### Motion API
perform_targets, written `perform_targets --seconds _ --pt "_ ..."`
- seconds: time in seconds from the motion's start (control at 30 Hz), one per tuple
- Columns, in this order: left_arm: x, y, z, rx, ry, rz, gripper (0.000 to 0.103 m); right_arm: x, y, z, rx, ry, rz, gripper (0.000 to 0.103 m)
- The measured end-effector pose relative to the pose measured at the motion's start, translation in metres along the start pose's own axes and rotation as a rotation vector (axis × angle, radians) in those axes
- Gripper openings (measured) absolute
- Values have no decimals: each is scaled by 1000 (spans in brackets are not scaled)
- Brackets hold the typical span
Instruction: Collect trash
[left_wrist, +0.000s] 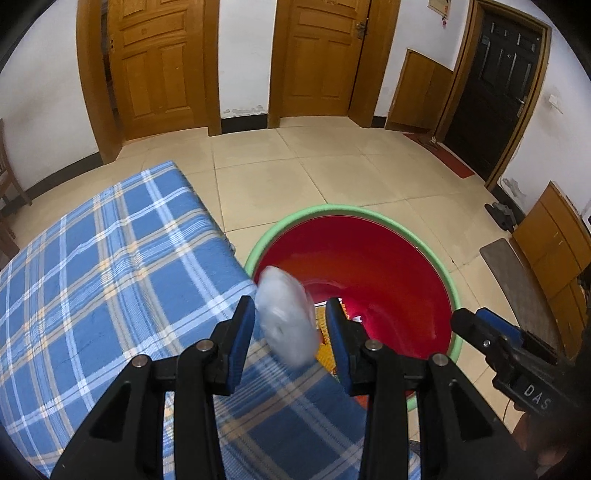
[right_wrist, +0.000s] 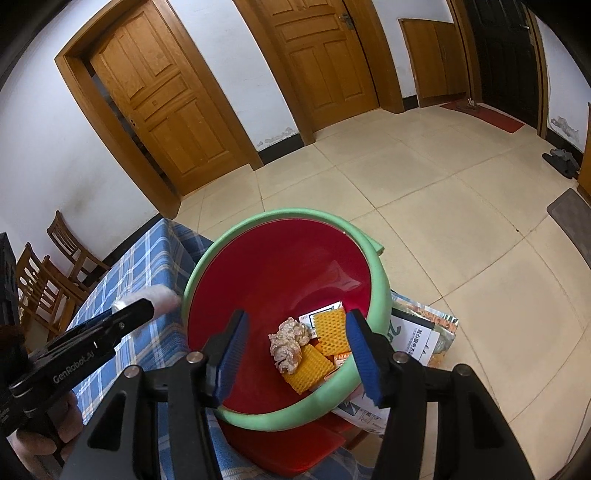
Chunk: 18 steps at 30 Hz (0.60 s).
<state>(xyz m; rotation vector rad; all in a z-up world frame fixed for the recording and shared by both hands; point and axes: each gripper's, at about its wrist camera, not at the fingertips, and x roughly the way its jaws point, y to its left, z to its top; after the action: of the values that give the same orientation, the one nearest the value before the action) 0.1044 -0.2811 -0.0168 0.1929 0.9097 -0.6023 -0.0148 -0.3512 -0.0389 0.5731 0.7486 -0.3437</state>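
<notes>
The left gripper (left_wrist: 291, 325) stands with its blue-padded jaws apart and a blurred, pale translucent plastic wad (left_wrist: 286, 317) between them, clear of the right pad; contact with the left pad cannot be told. It sits at the edge of the blue plaid cloth-covered table (left_wrist: 110, 280), just beside the green rim of the red plastic basin (left_wrist: 369, 266). The right gripper (right_wrist: 295, 350) hangs spread and empty over that basin, which holds a crumpled beige paper ball (right_wrist: 290, 341), yellow foam netting pieces (right_wrist: 310, 365) and a printed carton (right_wrist: 325, 310).
</notes>
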Motion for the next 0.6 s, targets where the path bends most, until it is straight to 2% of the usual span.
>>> perform_targets --seconds 0.07,0.27,0.6 --pt "-1 -2 1 3 -7 5 49 0 -2 0 5 1 2 58" --pt "-4 0 0 -7 -5 18 50 -1 -2 -2 7 4 8 58" --pt "-22 24 -13 -84 1 54 50 -13 13 -5 -29 -7 35 62"
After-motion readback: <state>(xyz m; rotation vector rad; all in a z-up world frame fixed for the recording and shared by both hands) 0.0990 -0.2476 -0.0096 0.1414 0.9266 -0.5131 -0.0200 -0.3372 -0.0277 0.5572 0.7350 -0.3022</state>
